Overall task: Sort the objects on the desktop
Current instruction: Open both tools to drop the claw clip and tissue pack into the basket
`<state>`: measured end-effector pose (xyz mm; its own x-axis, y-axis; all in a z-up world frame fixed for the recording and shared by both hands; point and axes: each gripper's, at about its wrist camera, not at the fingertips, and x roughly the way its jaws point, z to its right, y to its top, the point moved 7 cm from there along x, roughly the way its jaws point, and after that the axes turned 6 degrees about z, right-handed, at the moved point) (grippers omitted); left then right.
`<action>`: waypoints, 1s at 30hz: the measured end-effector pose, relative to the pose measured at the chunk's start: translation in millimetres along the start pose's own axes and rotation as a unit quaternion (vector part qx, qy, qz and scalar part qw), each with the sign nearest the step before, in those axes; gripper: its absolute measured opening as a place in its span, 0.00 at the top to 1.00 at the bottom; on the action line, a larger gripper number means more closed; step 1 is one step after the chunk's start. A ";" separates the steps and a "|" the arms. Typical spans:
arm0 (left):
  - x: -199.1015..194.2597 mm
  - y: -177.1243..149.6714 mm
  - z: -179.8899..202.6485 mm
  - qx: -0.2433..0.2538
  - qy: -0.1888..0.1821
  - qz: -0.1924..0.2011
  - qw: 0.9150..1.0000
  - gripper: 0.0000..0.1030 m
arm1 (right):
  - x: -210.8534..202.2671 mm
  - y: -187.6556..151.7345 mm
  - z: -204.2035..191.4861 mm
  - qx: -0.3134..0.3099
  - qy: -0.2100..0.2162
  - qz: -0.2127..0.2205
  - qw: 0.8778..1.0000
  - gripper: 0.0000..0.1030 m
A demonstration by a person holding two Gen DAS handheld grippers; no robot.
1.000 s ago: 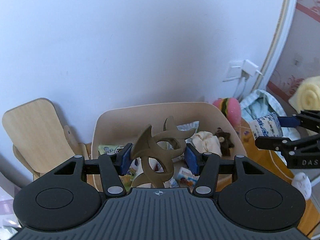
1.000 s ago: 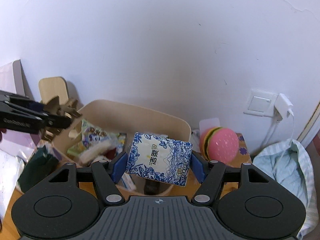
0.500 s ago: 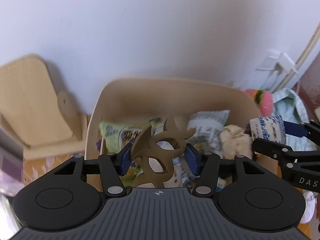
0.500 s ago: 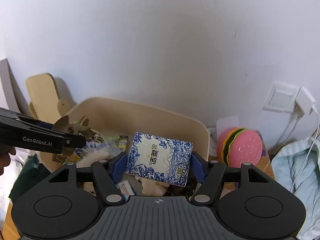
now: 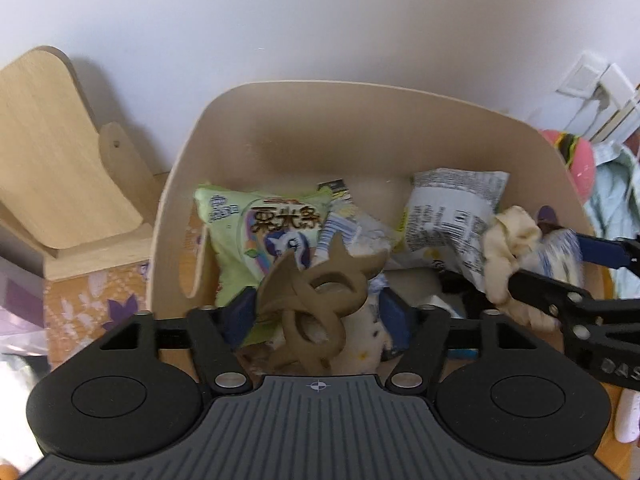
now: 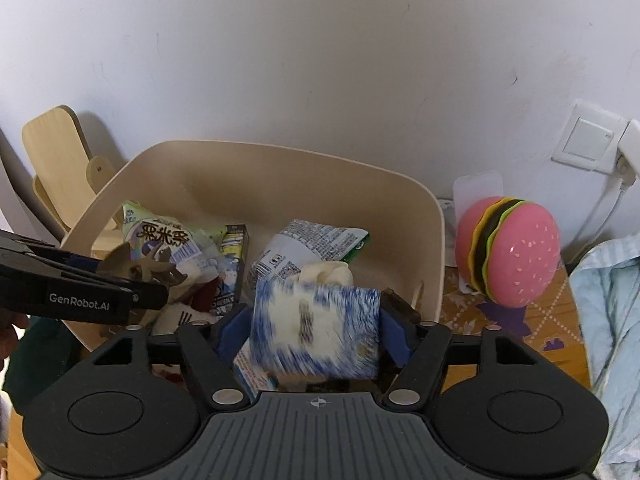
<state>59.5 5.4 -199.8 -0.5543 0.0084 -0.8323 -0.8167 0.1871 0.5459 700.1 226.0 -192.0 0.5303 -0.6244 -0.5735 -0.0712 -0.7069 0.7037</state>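
A beige bin [image 5: 360, 112] against the wall holds snack packets and soft items; it also shows in the right wrist view [image 6: 280, 168]. My left gripper [image 5: 318, 316] is over the bin with its jaws apart; a brown ring-shaped toy [image 5: 316, 300] sits loose between them, tilting and blurred. My right gripper [image 6: 316, 328] is over the bin's right side with its jaws spread; a blue-and-white tissue pack [image 6: 316, 332] between them is blurred and dropping. The left gripper also shows in the right wrist view [image 6: 132, 280].
A green snack bag [image 5: 256, 232], a white printed packet [image 5: 452, 216] and a cream scrunchie [image 5: 508, 248] lie in the bin. A pink burger toy [image 6: 508, 260] stands right of it, a wooden stand [image 5: 52, 140] left, and light blue cloth [image 6: 608, 320] at far right.
Both grippers moved forward and down over the bin. Both jaws have spread, and the brown toy and the tissue pack have come loose and are falling.
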 end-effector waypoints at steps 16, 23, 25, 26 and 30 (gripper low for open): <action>-42.0 1.2 1.9 0.011 -0.018 0.039 0.999 0.26 | -31.9 4.6 -0.7 0.000 0.000 0.022 1.000 0.00; -76.8 -7.7 3.0 0.014 -0.032 0.056 0.998 0.25 | -62.5 -0.4 -4.9 0.003 -0.007 0.030 1.000 0.00; -90.0 -10.6 3.2 0.015 -0.042 0.067 0.997 0.22 | -72.8 -3.2 -7.4 0.004 -0.011 0.032 0.999 0.00; -97.5 -12.4 3.4 0.017 -0.048 0.073 0.996 0.21 | -78.1 -4.9 -8.4 0.005 -0.013 0.033 0.999 0.00; -127.1 -19.8 4.9 0.029 -0.054 0.097 0.993 0.20 | -94.6 -12.1 -17.5 0.008 -0.018 0.035 0.999 0.00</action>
<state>146.9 5.5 -105.3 -0.6769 0.1545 -0.7197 -0.6846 0.2270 0.6927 665.6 299.4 -138.9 0.4928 -0.6835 -0.5386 -0.1206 -0.6666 0.7356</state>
